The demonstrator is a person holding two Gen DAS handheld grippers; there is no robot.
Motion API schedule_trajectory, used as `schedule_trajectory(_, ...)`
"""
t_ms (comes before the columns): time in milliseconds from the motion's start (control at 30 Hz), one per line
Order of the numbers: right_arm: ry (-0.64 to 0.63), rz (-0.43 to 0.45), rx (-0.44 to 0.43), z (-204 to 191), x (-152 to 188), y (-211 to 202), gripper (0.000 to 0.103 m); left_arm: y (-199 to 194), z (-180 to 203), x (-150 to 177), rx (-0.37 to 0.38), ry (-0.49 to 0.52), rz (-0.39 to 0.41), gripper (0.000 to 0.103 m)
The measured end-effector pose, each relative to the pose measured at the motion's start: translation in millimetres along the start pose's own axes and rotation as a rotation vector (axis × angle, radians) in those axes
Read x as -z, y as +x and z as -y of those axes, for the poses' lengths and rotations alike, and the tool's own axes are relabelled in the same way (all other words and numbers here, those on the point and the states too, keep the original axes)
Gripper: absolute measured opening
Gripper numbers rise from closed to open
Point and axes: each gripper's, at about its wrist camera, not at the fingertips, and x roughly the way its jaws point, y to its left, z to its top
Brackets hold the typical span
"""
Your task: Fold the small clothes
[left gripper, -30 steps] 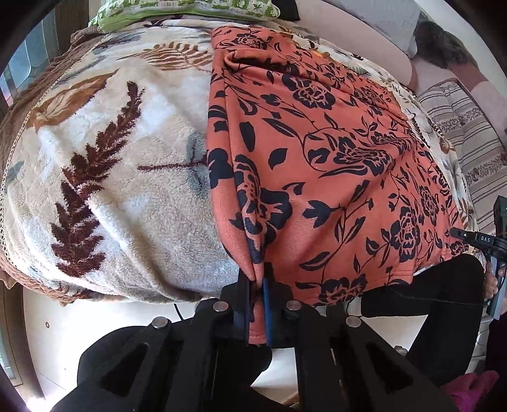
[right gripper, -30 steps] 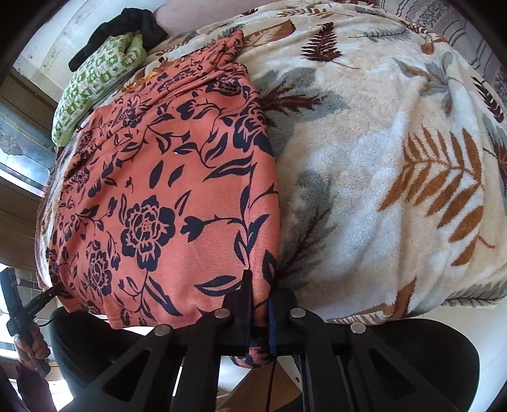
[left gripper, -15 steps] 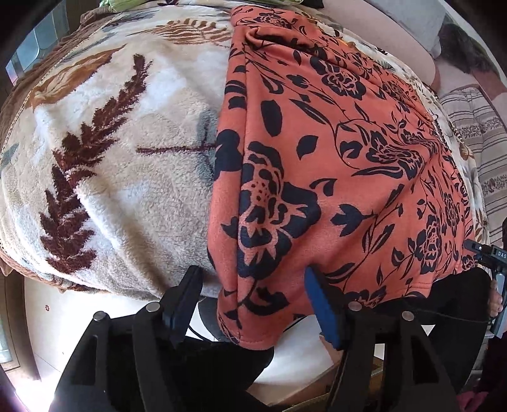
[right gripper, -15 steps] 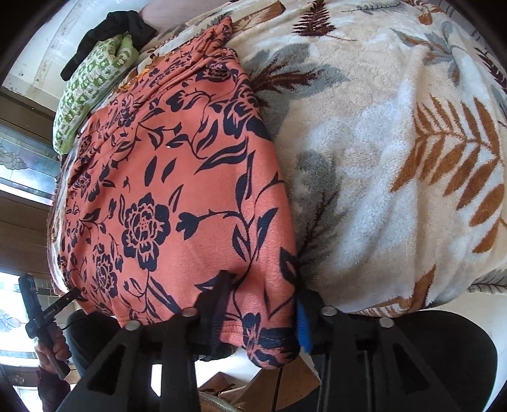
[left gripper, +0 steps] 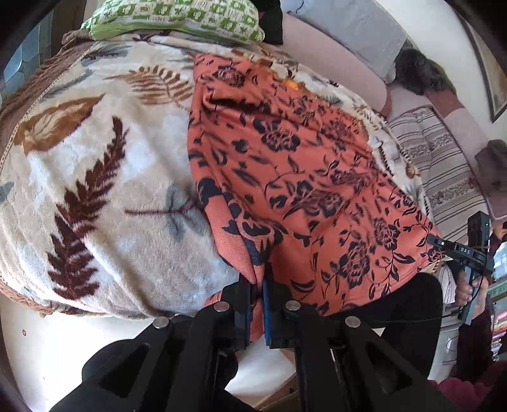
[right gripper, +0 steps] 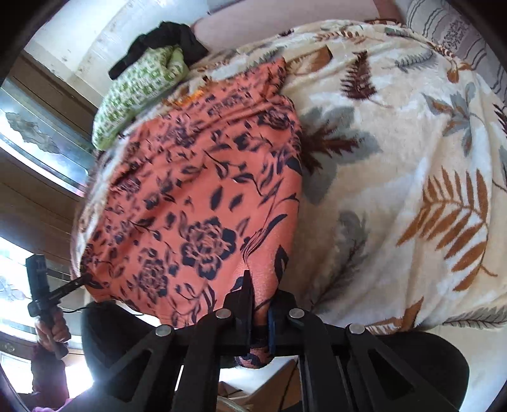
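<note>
The orange cloth [left gripper: 304, 177] with its dark flower print lies spread on the leaf-patterned blanket [left gripper: 95, 177] that covers the bed, its near edge hanging over the near side of the bed. It looks soft and limp, a light knit with a slightly fuzzy face (it sags and puckers wherever it is gripped), so it should drape and follow whatever pulls it rather than keep any shape. It is not fragile, and the plush blanket under it will likely drag on it a little.

The hem corners are the sensible places to take hold, and both are taken: the left tool [left gripper: 257, 301] is pressed together on the near left corner, with a tongue of fabric hanging down between its jaws, and the right tool [right gripper: 260, 313] pinches the near right corner [right gripper: 253, 351] the same way. Held at only two points, the span between them will probably droop, so keeping the edge taut matters.

At the far end of the bed lie a green patterned pillow [left gripper: 177, 19] and something black [right gripper: 164, 41].
</note>
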Motion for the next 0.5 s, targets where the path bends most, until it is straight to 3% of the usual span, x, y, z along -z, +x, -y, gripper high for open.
schedule_trajectory(100, 0.027, 0.075, -0.086, -14, -25, -17, 0.007, -19, 2, -33, 0.063, -0.034, 0.058, 0.006)
schedule_trajectory(233, 0.091, 0.176, -0.166, -9, -82, -30, 0.007, -28, 4, -97, 0.078, -0.051, 0.133, 0.006)
schedule_trajectory(400, 0.202, 0.297, -0.176, 5, -182, -6, 0.007, 4, -17, -194, 0.043, -0.087, 0.156, 0.006)
schedule_trajectory(500, 0.265, 0.340, -0.155, 19, -241, 27, 0.007, 56, -38, -252, 0.021, -0.167, 0.130, 0.007)
